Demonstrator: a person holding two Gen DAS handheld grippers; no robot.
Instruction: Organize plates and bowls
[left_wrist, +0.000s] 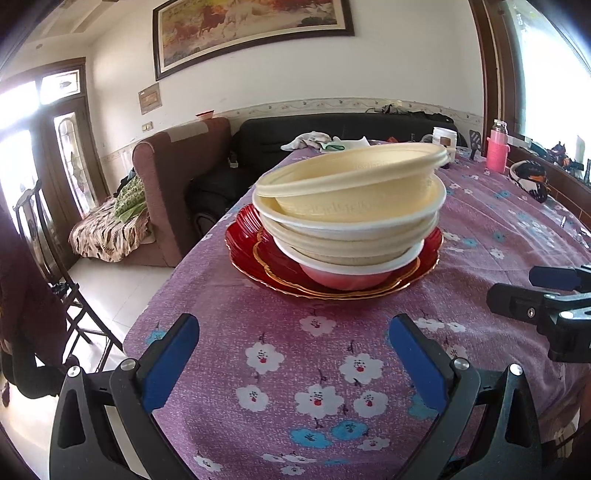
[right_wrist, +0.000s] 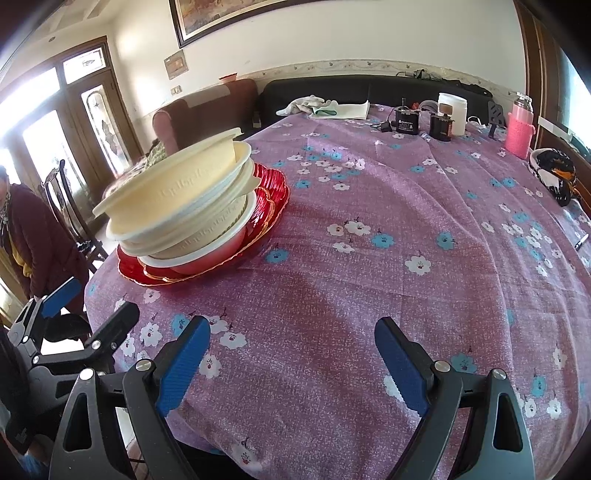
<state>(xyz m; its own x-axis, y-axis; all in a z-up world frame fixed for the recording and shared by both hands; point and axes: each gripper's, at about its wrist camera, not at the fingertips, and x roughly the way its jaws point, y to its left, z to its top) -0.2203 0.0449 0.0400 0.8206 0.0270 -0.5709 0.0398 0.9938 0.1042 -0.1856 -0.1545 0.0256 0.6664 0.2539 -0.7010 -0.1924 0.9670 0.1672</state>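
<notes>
Both grippers held empty in front of a leaning stack of bowls and plates.

Nearest the cameras, the left gripper (left_wrist: 293, 350) and the right gripper (right_wrist: 291, 354) are seen with jaws spread wide and nothing gripped — only the flowered purple tabletop (right_wrist: 369, 258) lies between the blue pads. Farther on, the cream bowls (left_wrist: 351, 206) are nested crookedly, the top one tilted, over a pink bowl (left_wrist: 343, 278) set on red plates (left_wrist: 243, 236) near the tabletop's left edge. The stack is met straight ahead of the left jaws but well off to the left of the right jaws, so the left gripper is judged the nearer — a pink bottle (right_wrist: 520, 127) stands at the far end.
</notes>
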